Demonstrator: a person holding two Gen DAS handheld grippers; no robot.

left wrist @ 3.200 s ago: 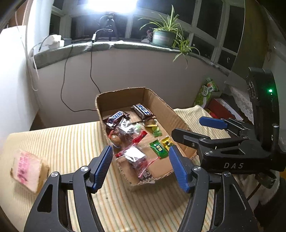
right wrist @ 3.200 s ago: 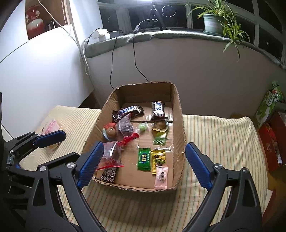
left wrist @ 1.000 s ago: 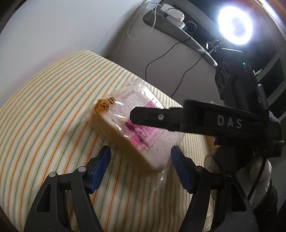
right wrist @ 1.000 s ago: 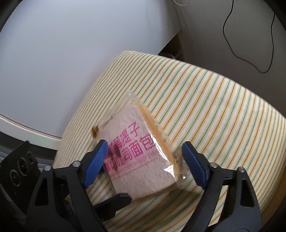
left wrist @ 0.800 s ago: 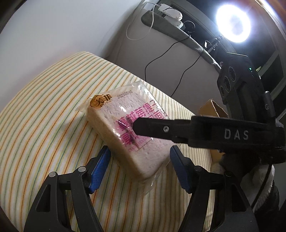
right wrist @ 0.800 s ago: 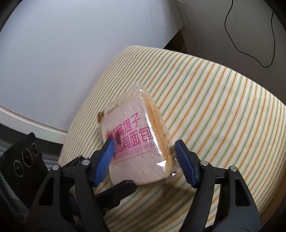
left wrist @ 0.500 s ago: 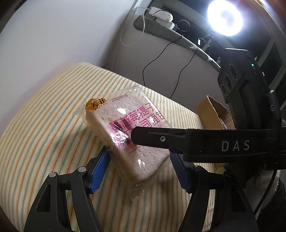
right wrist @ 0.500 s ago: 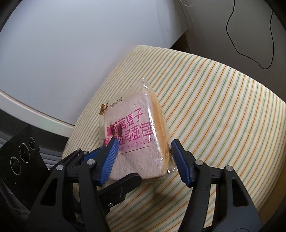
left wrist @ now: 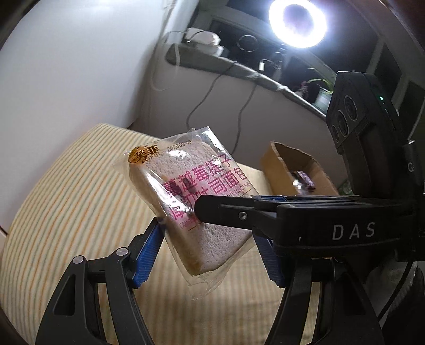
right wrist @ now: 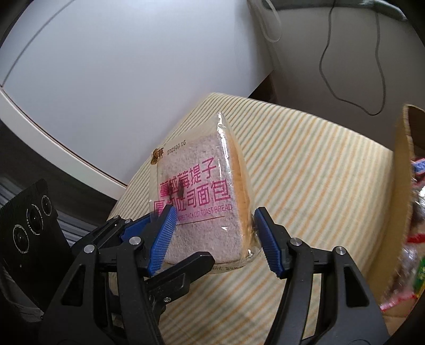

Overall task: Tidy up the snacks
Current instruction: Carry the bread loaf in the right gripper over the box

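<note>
Above striped bedding (right wrist: 305,164), both hand-held grippers, left (left wrist: 209,252) and right (right wrist: 213,238), pinch the wrapped toast bread (right wrist: 202,204) between their pads.

A ring lamp (left wrist: 297,22) on the window ledge in the left wrist view is the main light source; it blows out to pure white and spreads a soft halo over the dark window panes around it. The wall (left wrist: 79,66) beside it is evenly lit and pale. The striped cloth (left wrist: 66,212) looks washed out and its stripes smear with motion blur, most of all near the lower edge. The bread packet (right wrist: 202,201) is sharp in both views, with small glints on its plastic wrap. In the right wrist view the cardboard box (right wrist: 401,185) at the right edge is streaked and blurred. Both pictures bow strongly and darken to black at the corners.
</note>
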